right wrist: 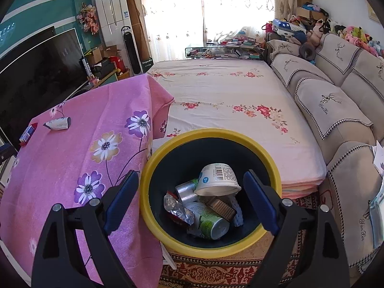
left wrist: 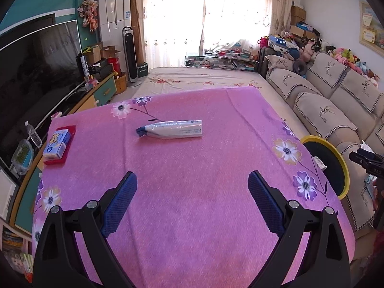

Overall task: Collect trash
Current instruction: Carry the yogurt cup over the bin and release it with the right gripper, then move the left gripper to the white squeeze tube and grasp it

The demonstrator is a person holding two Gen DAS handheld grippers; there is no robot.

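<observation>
Two pieces of trash are lying on the pink tabletop (left wrist: 192, 192): a small carton (left wrist: 57, 147) at its left edge and a flattened tube (left wrist: 171, 129) mid-cloth. I am holding my left tool (left wrist: 192, 193) wide and empty, well short of the tube; its slick flat foil risks slipping. My right tool (right wrist: 190, 193), also wide and empty, is hovering over the yellow-rimmed bin (right wrist: 158, 158).

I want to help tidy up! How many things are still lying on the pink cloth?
2. A squashed white tube lies near the middle of the pink cloth, and a small blue box sits by its left edge on a red mat.
</observation>
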